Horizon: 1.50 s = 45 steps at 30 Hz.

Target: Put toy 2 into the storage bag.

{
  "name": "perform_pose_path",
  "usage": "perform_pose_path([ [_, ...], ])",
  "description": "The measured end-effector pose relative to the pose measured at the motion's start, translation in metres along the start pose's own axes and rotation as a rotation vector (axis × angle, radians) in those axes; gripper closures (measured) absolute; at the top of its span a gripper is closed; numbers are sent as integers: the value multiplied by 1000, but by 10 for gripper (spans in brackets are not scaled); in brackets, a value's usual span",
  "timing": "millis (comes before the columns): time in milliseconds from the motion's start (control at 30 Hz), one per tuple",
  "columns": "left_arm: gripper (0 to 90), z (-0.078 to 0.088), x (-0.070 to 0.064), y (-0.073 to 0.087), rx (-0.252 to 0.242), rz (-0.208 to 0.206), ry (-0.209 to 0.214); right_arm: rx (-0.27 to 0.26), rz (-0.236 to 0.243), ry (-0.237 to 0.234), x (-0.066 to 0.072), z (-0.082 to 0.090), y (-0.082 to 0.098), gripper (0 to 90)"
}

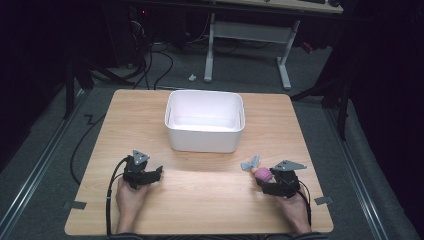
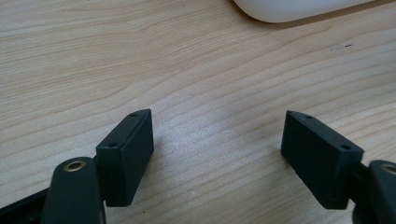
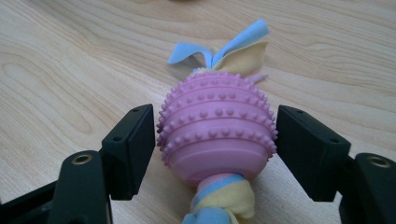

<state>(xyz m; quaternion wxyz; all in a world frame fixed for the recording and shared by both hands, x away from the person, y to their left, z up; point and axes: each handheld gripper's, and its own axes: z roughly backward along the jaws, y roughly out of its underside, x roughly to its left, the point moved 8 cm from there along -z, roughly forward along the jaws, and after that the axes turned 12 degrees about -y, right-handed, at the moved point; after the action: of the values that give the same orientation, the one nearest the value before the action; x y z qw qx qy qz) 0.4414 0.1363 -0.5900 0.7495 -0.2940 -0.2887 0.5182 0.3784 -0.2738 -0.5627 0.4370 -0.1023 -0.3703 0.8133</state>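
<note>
A pink studded rubber ball [image 3: 215, 133] with blue and yellow fabric strips knotted through it lies on the wooden table [image 1: 200, 192]; in the high view the toy [image 1: 261, 173] is at the front right. My right gripper [image 3: 215, 149] is low over it with a jaw on each side of the ball. The pads [image 3: 135, 149] stand right at its studs without squeezing it, and a sliver of gap shows at the left pad. In the high view the right gripper [image 1: 267, 181] is held by a hand. My left gripper [image 2: 217, 154] stands open over bare wood at the front left [image 1: 150, 176].
A white plastic bin [image 1: 205, 120] sits at the middle of the table toward the far side; its rounded corner [image 2: 299, 9] shows at the top of the left gripper view. Beyond the table are a desk frame [image 1: 247, 35] and cables on the grey floor.
</note>
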Motion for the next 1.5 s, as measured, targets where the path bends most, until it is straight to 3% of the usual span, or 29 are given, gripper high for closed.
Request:
perform_pose_path([
  [533,255,0,0,0,1,-2,2,4,29,-18,5,1,-1,345],
  [1033,254,0,0,0,1,-2,2,-61,35,-42,13,15,-16,347],
  [1500,253,0,0,0,1,-2,2,-87,102,-59,24,30,-38,350],
])
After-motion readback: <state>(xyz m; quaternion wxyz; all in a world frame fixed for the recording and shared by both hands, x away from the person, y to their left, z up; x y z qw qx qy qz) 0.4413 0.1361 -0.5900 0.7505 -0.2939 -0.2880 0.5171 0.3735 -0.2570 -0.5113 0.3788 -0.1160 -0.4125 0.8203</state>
